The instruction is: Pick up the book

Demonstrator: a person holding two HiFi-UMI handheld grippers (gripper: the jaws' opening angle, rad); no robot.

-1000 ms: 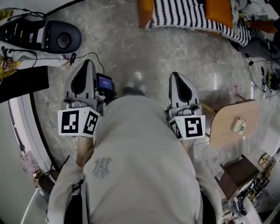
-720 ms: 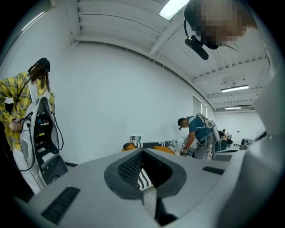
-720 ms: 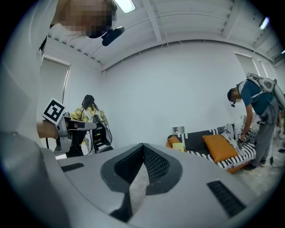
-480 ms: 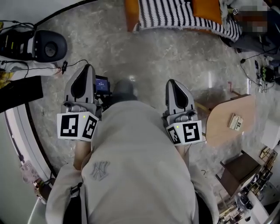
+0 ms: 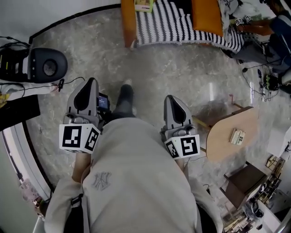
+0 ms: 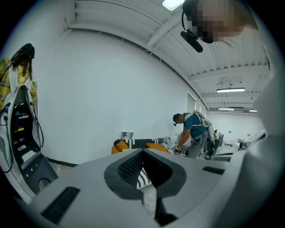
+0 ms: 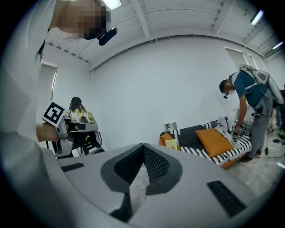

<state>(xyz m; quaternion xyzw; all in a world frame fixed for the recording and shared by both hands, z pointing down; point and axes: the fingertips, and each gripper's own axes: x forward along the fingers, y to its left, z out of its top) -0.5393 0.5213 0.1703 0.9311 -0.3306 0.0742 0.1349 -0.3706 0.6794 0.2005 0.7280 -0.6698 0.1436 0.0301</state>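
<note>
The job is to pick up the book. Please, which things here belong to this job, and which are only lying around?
For the job: green book on the striped sofa; left gripper and right gripper, both shut and empty.

Only lying about: orange cushion; wooden table and the small pack on it; black machine.

The book (image 7: pixel 171 144) is thin and pale yellow-green. It rests on the seat of the striped sofa (image 7: pixel 229 155), at the end by the orange arm. It sits well ahead of the right gripper (image 7: pixel 143 145), slightly right of the jaw tips, with nothing touching it. From the head view it shows at the top edge (image 5: pixel 143 5), far beyond the left gripper (image 5: pixel 91 82) too.
</note>
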